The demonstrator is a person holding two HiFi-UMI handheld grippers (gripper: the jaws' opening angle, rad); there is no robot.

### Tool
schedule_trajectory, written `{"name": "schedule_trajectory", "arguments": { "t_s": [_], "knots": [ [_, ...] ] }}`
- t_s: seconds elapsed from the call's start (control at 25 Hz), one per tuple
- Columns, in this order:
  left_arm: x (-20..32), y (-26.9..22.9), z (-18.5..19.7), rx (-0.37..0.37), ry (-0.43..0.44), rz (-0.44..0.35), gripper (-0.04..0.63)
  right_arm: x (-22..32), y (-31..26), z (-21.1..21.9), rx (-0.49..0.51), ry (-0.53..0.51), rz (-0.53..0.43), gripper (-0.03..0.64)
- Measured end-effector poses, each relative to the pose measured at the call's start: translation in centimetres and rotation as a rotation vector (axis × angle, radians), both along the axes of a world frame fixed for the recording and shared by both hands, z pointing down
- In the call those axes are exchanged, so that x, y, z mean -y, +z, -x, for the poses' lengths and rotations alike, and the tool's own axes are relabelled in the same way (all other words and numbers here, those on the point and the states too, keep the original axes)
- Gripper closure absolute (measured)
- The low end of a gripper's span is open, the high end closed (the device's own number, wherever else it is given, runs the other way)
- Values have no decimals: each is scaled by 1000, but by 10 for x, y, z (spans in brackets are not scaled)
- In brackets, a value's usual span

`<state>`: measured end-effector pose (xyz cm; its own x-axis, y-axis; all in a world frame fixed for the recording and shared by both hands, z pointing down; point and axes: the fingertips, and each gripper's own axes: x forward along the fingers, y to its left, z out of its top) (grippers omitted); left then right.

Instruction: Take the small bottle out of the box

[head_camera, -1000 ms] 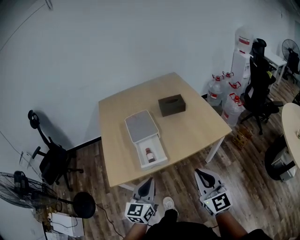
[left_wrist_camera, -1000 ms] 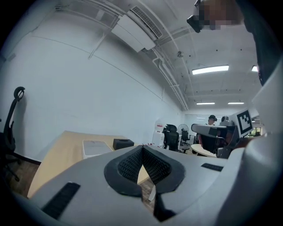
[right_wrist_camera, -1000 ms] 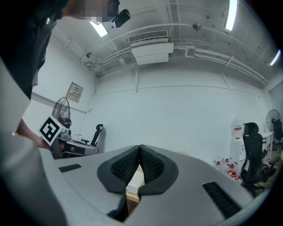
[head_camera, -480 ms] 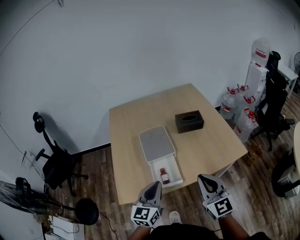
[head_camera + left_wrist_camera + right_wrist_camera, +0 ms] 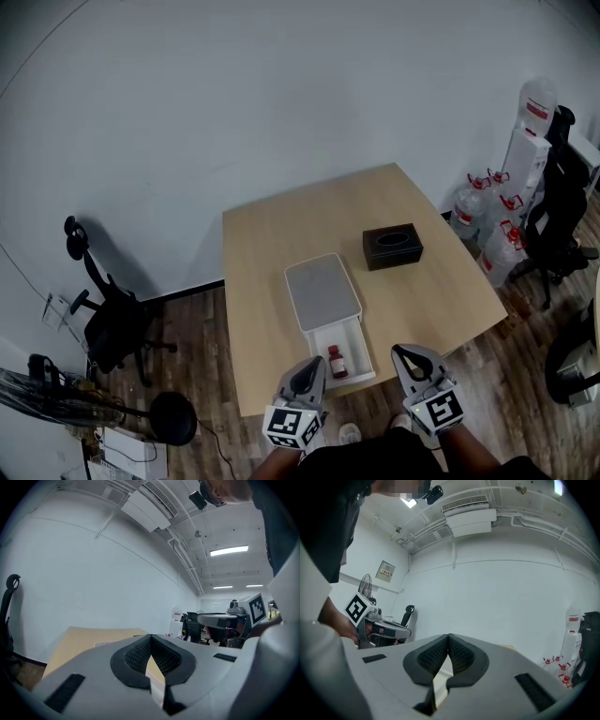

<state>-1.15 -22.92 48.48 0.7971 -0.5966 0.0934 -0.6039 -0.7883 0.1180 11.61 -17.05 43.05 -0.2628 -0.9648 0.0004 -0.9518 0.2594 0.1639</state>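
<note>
– Wooden flooring point(image 5: 197, 347) is running under everything, and a pale wood table point(image 5: 272, 234) is standing against a plain white wall point(image 5: 234, 94). What is sitting on it?

– A white box point(image 5: 323, 291) is lying near the middle. Its grey lid is covering the far part, and its near end is showing open at the table's near edge. A black tissue box point(image 5: 393, 247) is sitting well apart from it, off to the right.

– And where is the small bottle resting?

– The small bottle point(image 5: 337, 362) is sitting inside that open near end of the box. It is looking reddish-brown with a paler cap. Whether it is standing or lying, I am not managing to tell from above.

– What are the grippers doing?

– The left gripper point(image 5: 312, 364) is hovering over the table's near edge, just left of the open compartment, near the bottle but not touching it. Its jaws are pressing together, ribbed pads meeting, with nothing between them. The right gripper point(image 5: 405, 352) is hanging further right, about at the table's edge and well apart from the box. Its jaws are clenching the same way, also empty.

– Anything standing around the table?

– A black office chair point(image 5: 108, 319) is standing at the left by the wall, and a floor fan point(image 5: 56, 398) is showing at the lower left. Water jugs point(image 5: 469, 202) are clustering at the right beside another dark chair point(image 5: 558, 206).
</note>
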Motion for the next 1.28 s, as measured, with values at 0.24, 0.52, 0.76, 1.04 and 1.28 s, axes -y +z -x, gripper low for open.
{"name": "schedule_trajectory", "arguments": {
  "t_s": [0.24,0.52,0.76,1.04,1.28],
  "knots": [
    [22,0,-11,-10,-36,27,580,33,7,-10,16,-53,20,603],
    [49,-2,-24,37,-101,12,580,65,23,-3,13,-163,74,603],
    [62,11,-34,85,-173,34,580,85,26,-9,31,-247,66,603],
    [72,49,-34,158,-262,168,464,102,43,-29,34,-272,103,603],
    [74,88,-35,220,-331,290,273,106,40,-22,57,-334,75,604]
  ]
}}
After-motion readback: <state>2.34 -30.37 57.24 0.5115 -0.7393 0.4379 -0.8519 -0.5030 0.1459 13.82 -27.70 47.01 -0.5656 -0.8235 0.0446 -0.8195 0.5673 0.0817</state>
